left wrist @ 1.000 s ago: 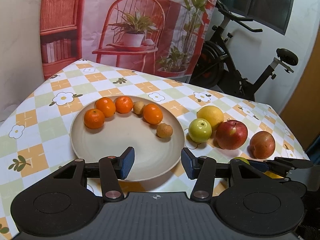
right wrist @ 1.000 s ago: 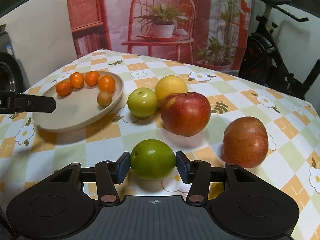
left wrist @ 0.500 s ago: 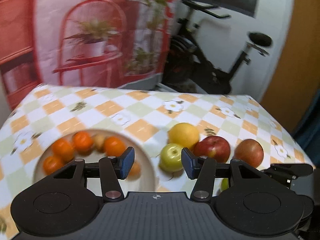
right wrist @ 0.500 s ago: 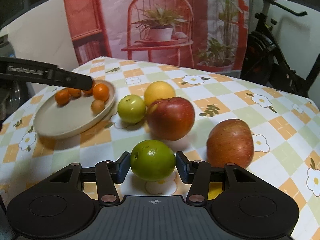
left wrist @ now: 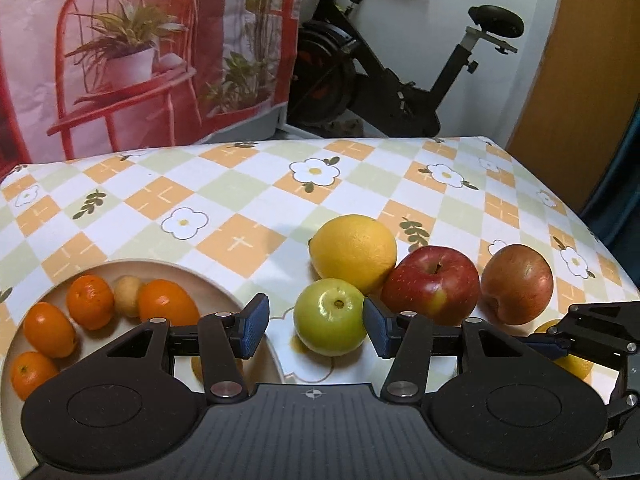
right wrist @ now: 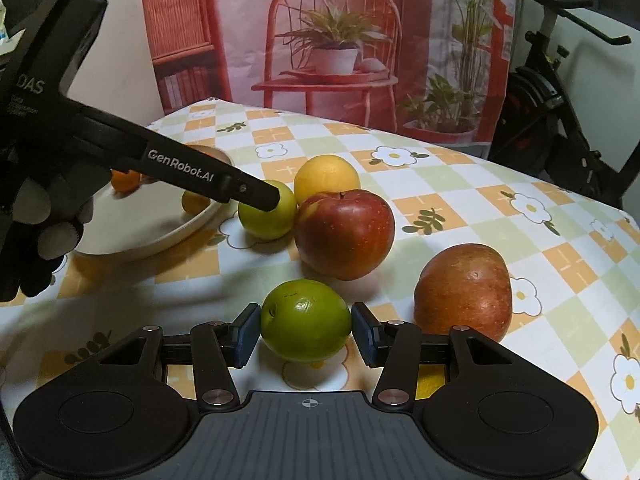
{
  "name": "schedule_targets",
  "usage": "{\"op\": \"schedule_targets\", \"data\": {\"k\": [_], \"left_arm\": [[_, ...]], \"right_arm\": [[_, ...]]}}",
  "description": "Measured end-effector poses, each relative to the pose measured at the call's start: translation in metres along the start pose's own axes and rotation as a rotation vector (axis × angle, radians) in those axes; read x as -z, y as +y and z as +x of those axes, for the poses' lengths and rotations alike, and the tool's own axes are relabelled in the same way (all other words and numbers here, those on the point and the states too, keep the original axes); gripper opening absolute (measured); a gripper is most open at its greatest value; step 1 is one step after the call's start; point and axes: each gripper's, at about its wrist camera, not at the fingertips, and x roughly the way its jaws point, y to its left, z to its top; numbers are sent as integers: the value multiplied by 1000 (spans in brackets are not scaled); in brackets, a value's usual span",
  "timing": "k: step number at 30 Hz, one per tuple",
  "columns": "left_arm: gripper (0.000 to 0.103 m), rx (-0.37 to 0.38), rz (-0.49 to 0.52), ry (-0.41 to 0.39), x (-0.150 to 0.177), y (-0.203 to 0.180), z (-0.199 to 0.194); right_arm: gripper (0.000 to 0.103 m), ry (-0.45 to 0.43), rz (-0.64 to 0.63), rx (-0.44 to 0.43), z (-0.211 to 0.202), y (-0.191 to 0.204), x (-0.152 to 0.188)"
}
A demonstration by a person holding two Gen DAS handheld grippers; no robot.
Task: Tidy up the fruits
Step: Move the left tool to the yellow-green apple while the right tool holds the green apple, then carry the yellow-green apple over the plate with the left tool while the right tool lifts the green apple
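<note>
The bench [left wrist: 248,200] is covered by a checked cloth printed with flowers. Behind it a backdrop [left wrist: 152,52] printed with a red chair and plants is hung; an exercise bike [left wrist: 400,80] is parked beside it.

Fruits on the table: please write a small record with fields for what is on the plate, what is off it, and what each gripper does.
plate: oranges, small tan fruits
cloth: pale green apple, yellow citrus, red apple, second red apple, dark green apple
left gripper: open, pale green apple between its jaws, a gap on one side
right gripper: shut on dark green apple
</note>
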Motion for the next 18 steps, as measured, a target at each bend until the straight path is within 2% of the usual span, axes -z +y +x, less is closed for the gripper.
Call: {"op": "schedule_targets", "data": {"k": [6,10,14,18], "left_arm": [[56,61,-16,35,-2,1,10],[47,92,-21,46,-1,-1,12],[46,89,2,44,1,-4,9],[46,54,9,32,6,-5,-3]], "right_arm": [[46,1,-14,-3,1,2,0],[46,3,-10,-2,1,1,-1],[46,1,-11,1,1,1,-1],[46,2,-11,0,1,2,0]]}}
